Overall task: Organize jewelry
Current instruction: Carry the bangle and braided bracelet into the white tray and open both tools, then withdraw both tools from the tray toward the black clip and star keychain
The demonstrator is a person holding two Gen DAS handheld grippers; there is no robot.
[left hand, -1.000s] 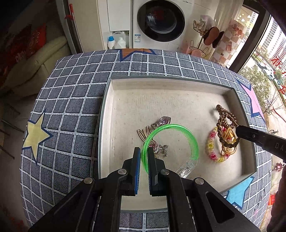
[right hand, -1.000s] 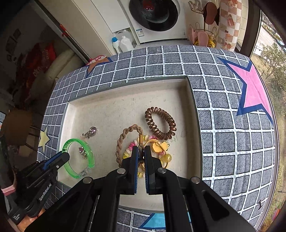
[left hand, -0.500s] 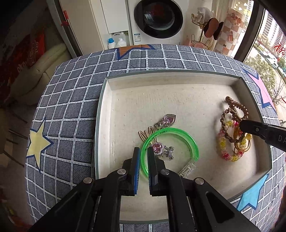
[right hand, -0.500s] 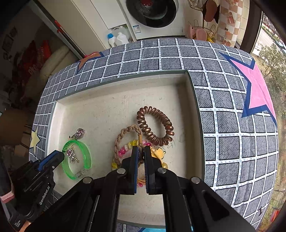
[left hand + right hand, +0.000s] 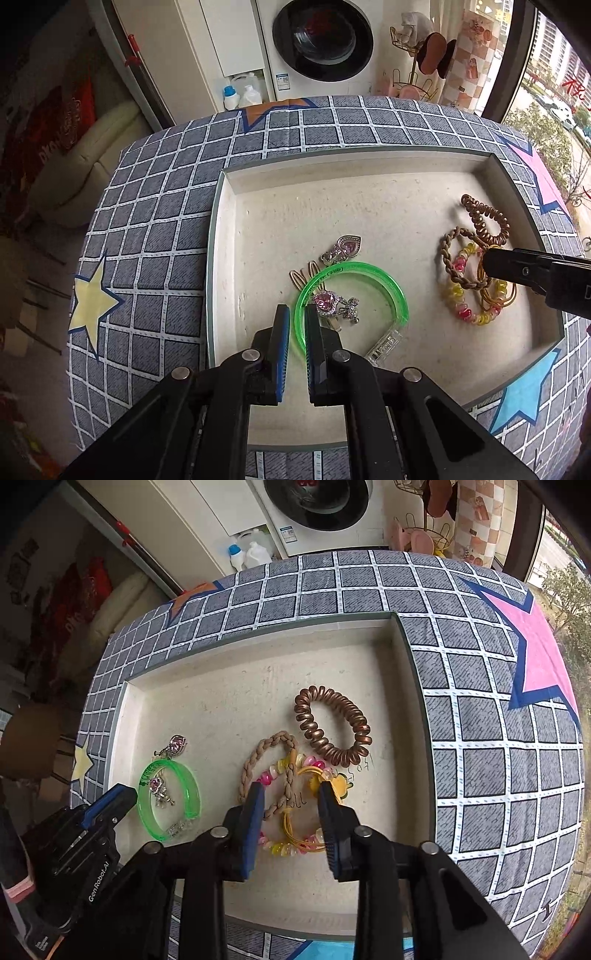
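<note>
The left gripper's [image 5: 295, 325] blue-padded fingers [image 5: 281, 332] stood at their narrowest, clamped on the near-left rim of the green bangle [image 5: 384, 280], which ran up between them; inside the bangle's arc, just right of the pads, lay a pink heart brooch [image 5: 327, 302]; a second heart charm [image 5: 349, 245] and a thin gold clip [image 5: 304, 277] lay just beyond its far rim. The right gripper's [image 5: 291, 794] jaws were opening, the pads pressing on nothing; between and under them lay a pile of hair ties: a braided tan tie [image 5: 258, 760], a pink-and-yellow beaded bracelet [image 5: 280, 847] and a yellow wire ring [image 5: 290, 823], overlapping one another; a coiled brown tie [image 5: 332, 727] lay just beyond, to the far right. All of it sat in the near half of a shallow cream tray [image 5: 221, 701], bangle to the left, ties to the right, well apart; the tray rested on a grey checked cloth [image 5: 480, 738] with coloured stars.
</note>
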